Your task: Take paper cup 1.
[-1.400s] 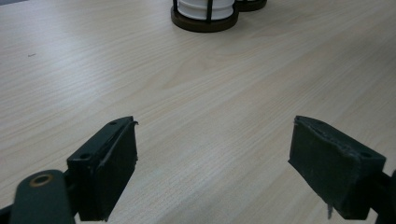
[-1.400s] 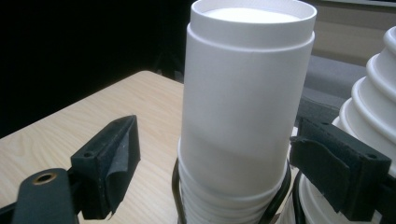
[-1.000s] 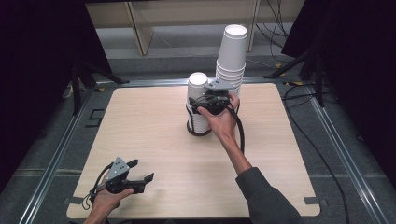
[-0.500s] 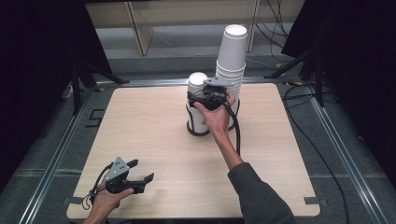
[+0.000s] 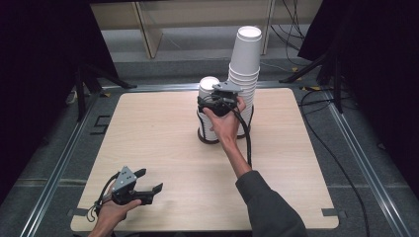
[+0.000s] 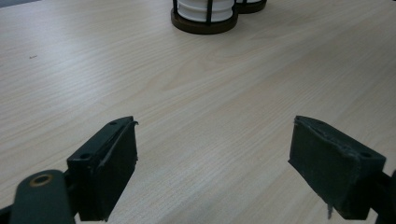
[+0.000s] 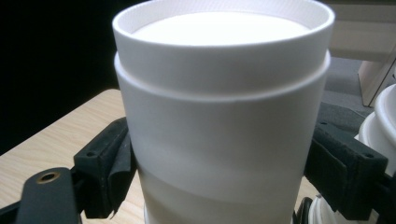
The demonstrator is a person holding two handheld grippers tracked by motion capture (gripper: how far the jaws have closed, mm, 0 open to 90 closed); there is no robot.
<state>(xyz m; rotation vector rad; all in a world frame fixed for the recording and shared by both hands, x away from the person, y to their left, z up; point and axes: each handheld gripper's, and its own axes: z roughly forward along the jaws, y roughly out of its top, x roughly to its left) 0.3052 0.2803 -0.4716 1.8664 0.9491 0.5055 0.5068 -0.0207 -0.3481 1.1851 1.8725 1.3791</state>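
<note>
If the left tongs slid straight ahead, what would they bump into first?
Probably the dark round holder with white cups in it. Before that, just bare table lies ahead of the left tongs, though the distance is hard to judge.

The white paper cup point(image 7: 219, 116) stands upright, mouth up, on top of a short stack of like cups point(image 5: 207, 116) in a black ring-base holder point(image 6: 203, 23). The stack occupies the far centre of the table.
</note>
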